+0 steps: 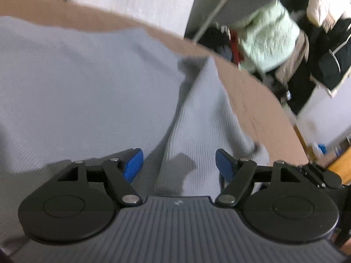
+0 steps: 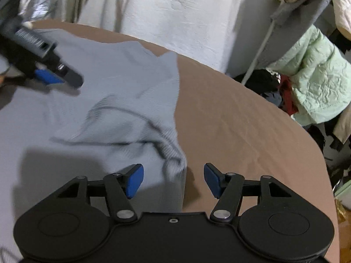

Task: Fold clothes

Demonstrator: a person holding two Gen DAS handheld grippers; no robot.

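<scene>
A light blue-grey knit garment (image 1: pixel 92 83) lies spread on a brown table (image 1: pixel 258 109), with a long sleeve or folded strip (image 1: pixel 197 118) running toward the camera. My left gripper (image 1: pixel 179 164) is open and empty, hovering just above that strip. In the right wrist view the same garment (image 2: pixel 114 83) lies rumpled with a bunched ribbed edge (image 2: pixel 173 157). My right gripper (image 2: pixel 173 180) is open and empty, straddling that bunched edge at the garment's right side. The left gripper (image 2: pixel 52 74) shows at the upper left, over the garment.
The brown table (image 2: pixel 241 131) extends right of the garment to a curved edge. Beyond it stand a white draped wall (image 2: pixel 164 11), a rack with a pale green quilted jacket (image 2: pixel 316 76) and dark clothes (image 1: pixel 329 65).
</scene>
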